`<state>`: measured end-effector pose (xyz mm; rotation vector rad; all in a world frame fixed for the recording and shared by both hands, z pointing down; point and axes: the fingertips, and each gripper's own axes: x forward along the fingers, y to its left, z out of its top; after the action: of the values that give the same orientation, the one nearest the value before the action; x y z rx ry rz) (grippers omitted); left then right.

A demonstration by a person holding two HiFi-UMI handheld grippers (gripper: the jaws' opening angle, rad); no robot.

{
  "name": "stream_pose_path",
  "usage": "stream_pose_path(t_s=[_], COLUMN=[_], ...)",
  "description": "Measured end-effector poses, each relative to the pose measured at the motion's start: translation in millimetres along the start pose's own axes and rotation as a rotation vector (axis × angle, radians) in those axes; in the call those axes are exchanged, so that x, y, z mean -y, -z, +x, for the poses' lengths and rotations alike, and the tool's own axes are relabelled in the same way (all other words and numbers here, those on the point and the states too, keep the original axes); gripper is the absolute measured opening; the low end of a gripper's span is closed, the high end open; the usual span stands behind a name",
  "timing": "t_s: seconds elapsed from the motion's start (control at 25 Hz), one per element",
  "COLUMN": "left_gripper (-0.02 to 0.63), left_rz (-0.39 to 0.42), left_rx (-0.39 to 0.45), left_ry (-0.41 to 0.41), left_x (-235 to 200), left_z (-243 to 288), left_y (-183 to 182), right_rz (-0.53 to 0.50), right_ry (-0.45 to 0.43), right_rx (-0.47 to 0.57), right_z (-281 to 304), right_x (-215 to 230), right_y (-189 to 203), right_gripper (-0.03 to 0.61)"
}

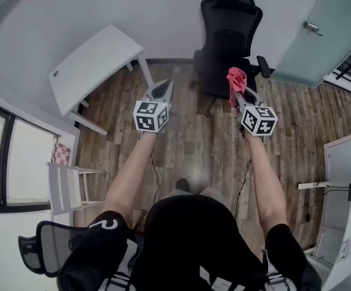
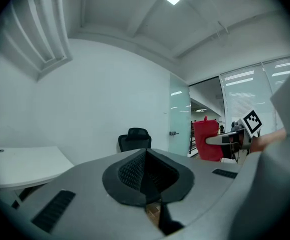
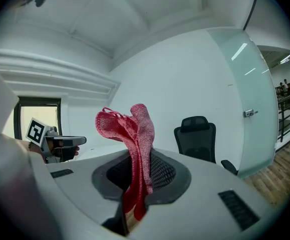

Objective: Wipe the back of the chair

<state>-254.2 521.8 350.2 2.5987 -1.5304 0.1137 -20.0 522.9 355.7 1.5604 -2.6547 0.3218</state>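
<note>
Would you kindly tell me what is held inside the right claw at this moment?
A pink-red knitted cloth is pinched in the right claw, bunched up above it with an end hanging below. The part squeezed inside is covered by the claw itself.

We see a black office chair [image 1: 227, 41] with a headrest, a mesh back and armrests. It stands upright on the wood floor [image 1: 187, 144] against the white wall [image 1: 163, 11], its seat turned toward us. Our pink-red knitted cloth [image 3: 134, 129] is bunched and pinched between the closed jaws of the right gripper [image 3: 134, 191], its folds sticking up, apart from the chair.
</note>
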Motion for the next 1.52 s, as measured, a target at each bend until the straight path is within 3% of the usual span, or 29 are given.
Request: stream_pose_path(t_s=[0.28, 0.56, 1.16, 1.52], left_gripper=[0.026, 0.025, 0.025, 0.026], left_rz=[-0.034, -0.047, -0.034, -0.023], left_rx=[-0.028, -0.047, -0.076, -0.092], left_ry=[0.005, 0.005, -0.043, -0.063], left_x=[-39, -62, -67, -60], left_z=[30, 96, 315, 382], left_y=[15, 21, -16, -28], right_rz=[-0.002, 0.007, 0.017, 0.058], right_ry=[0.016, 0.012, -0.074, -0.115], right_rx=[-0.032, -0.042, -0.073, -0.075], right_z=[43, 102, 247, 291], right_x=[9, 51, 220, 281], right_y=[3, -3, -49, -60], right_gripper=[0.069, 0.069, 0.069, 0.069])
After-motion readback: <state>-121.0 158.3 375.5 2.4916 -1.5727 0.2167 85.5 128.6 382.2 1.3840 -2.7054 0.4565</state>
